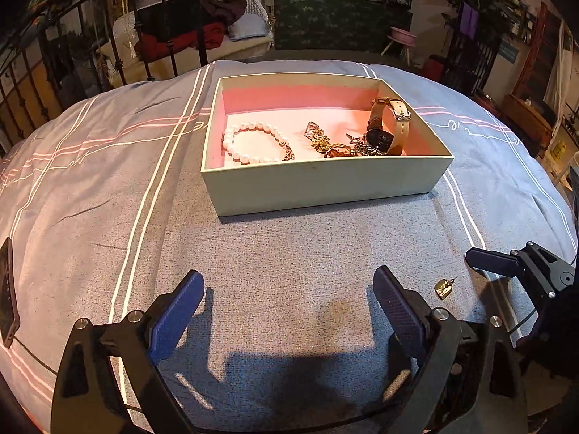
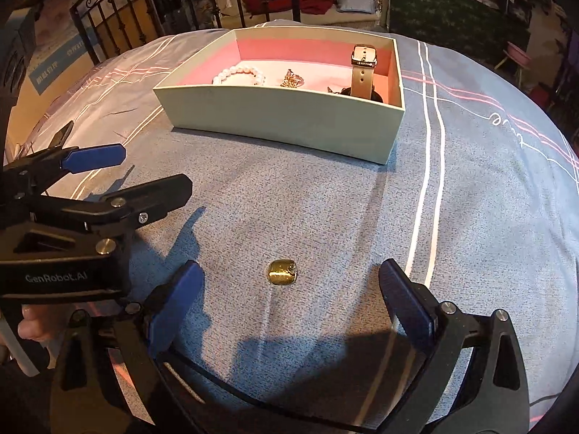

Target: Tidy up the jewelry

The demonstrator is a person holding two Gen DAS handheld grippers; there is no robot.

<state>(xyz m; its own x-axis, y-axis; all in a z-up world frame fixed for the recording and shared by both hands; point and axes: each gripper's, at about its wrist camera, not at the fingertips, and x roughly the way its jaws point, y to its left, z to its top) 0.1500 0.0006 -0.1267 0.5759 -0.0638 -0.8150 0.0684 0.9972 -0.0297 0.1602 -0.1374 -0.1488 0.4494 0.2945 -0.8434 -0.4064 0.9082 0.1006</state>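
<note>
Gold earring (image 2: 282, 271) lies loose between our right gripper (image 2: 291, 282)'s wide, empty jaws; the left gripper (image 1: 288, 289) gapes empty too. Pearls (image 1: 253, 141) and watch (image 1: 389, 123) are boxed (image 1: 318, 184) ahead; this piece remains.

Home bedroom: quilted bedspread (image 1: 289, 271), black iron bed frame (image 1: 108, 36), clothes heap (image 1: 202, 25) behind.

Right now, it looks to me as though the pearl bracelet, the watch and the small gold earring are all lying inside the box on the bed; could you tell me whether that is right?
Not quite: the gold earring is outside the box, on the bedspread between the open fingers of the right gripper, as the right wrist view shows. The pearl bracelet and the watch are inside the box.
</note>
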